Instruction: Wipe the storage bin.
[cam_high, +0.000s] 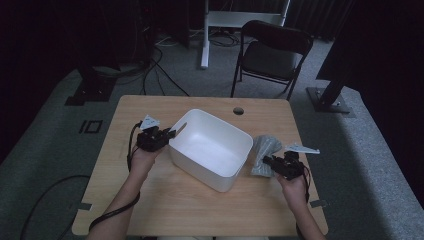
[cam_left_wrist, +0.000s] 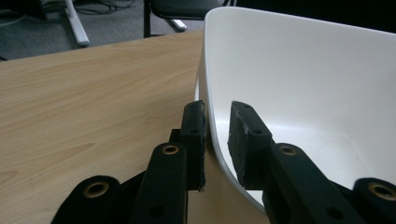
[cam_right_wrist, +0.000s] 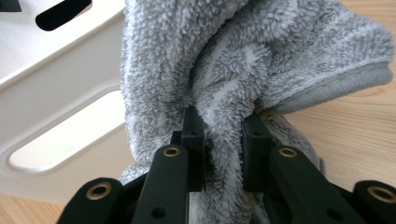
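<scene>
Currently: white bin (cam_high: 212, 148) straddled at its rim by the left gripper (cam_high: 172, 133), grey towel (cam_high: 263, 154) pinched in the right gripper (cam_high: 266, 161).

Largest first: wooden table (cam_high: 150, 200), then the bin at its centre, long axis running diagonally from far-left to near-right. Left gripper view shows one pad (cam_left_wrist: 195, 140) outside the bin wall and the other pad (cam_left_wrist: 245, 140) inside, with a sliver of gap on each side, so jaws spread slightly and not clamping. Towel sits just beyond the bin's right wall, bunched and hanging over the right gripper's fingers (cam_right_wrist: 194, 140), which are pressed into the pile from both sides. Key relation: bin opening lies directly left of the right fingertips, close by, with the wall between. My read: lift towel over that rim; right hand is the nearer one.
</scene>
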